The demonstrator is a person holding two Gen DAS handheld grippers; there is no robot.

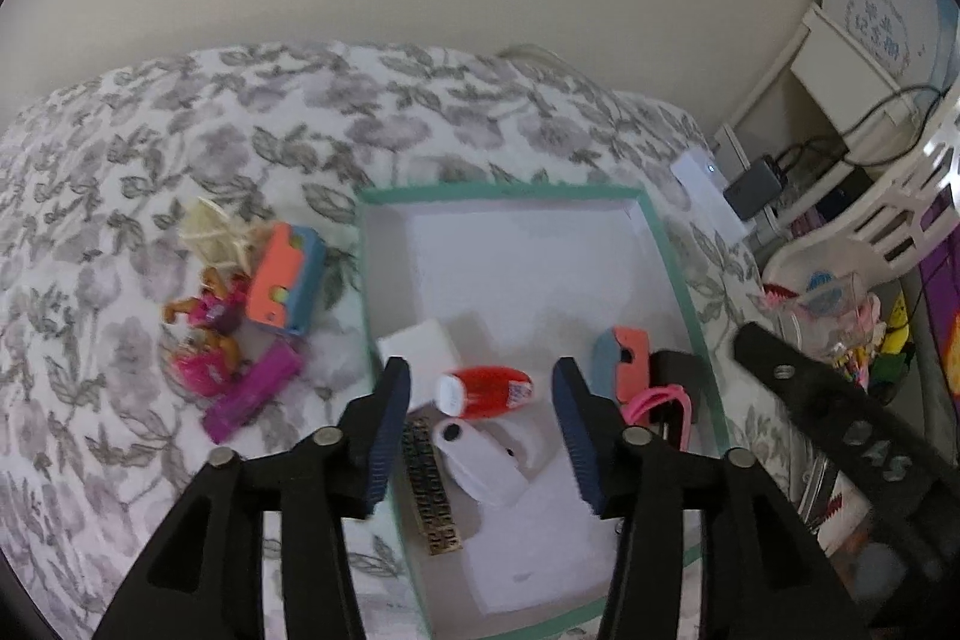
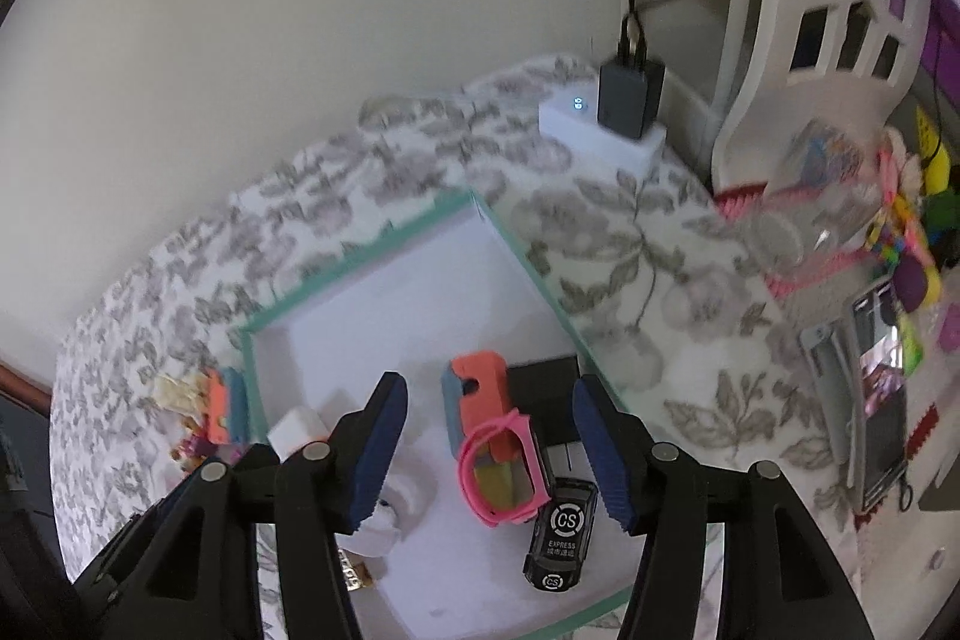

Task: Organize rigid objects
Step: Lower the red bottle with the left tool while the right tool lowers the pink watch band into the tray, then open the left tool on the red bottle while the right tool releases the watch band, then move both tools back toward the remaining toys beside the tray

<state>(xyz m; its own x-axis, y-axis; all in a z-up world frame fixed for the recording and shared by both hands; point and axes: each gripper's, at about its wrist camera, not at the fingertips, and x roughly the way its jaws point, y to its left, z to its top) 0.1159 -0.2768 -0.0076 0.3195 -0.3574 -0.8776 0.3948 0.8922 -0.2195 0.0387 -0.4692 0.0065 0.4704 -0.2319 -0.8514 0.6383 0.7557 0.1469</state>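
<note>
Both your grippers are wide open, holding nothing, over the green-rimmed box [image 1: 678,274] on the bed [image 1: 120,196]. What's left lies outside it: the orange-blue block [image 1: 285,283], dolls [image 1: 204,334] and purple bar [image 1: 252,391], at abt 10 o'clock from your left gripper [image 1: 480,430], the nearer one. Bar's long axis runs 8-to-2. Right gripper [image 2: 489,451] sits over pink glasses [image 2: 501,466]. Dolls are blurred; can't tell how many.

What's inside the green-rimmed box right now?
Inside the green-rimmed box: a white cube, red bottle, white case, patterned bar, orange-blue block, pink sunglasses and black toy car. The grippers hide the near corners.
</note>
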